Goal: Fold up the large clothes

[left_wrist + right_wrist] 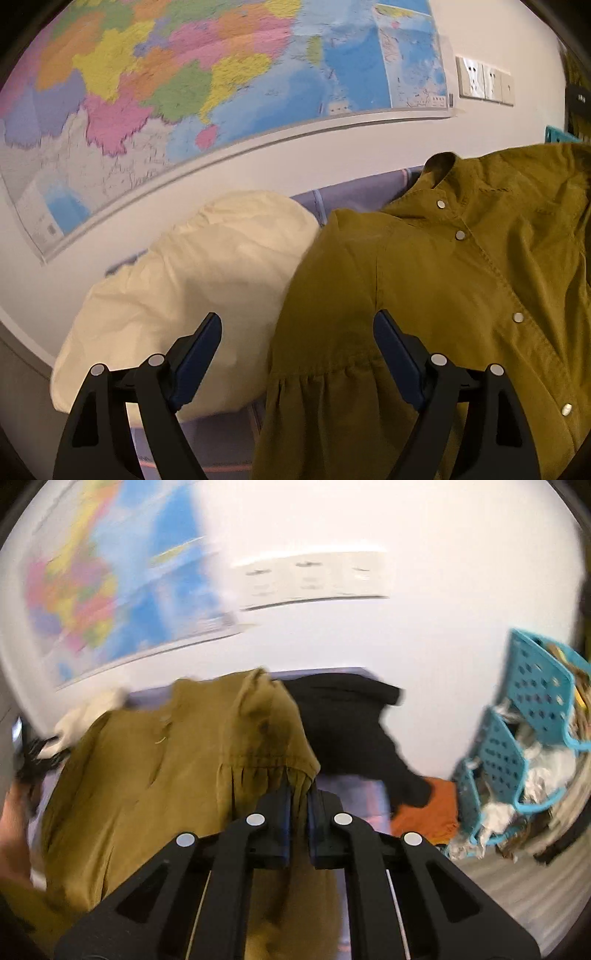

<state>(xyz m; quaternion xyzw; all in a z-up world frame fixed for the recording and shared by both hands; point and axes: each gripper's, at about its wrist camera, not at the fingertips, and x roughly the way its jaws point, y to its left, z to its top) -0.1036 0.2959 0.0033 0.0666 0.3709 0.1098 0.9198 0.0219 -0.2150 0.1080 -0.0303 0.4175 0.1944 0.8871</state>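
Nearest the onlooker, the right claw (298, 794) is clamped on a gathered seam at the edge of an olive-green snap-front garment (461, 295), lifting that edge off the lavender-covered surface (354, 794) it is spread across; whether that surface is a bed or a tabletop cannot be told. The left claw (297, 341) hangs with its jaws wide apart, empty, above the garment's other edge, where the gathered seam meets the side. Just beside the garment on that side lies a cream pillow (192, 288). Beyond the garment, towards the wall, lies a dark piece of clothing (351, 720), with an orange cloth (428, 816) at its near end, and further off to that side are teal perforated baskets (517, 746) stuffed with laundry. The step in hand looks like the first fold, one side being carried across the body; the next move probably calls for the left claw to pin or take the opposite edge so the cloth stays flat. Behind the garment, a large coloured map (184, 92) and a row of wall sockets (484, 79) fill the white wall; the map's lettering is too blurred to read, and no brand shows.
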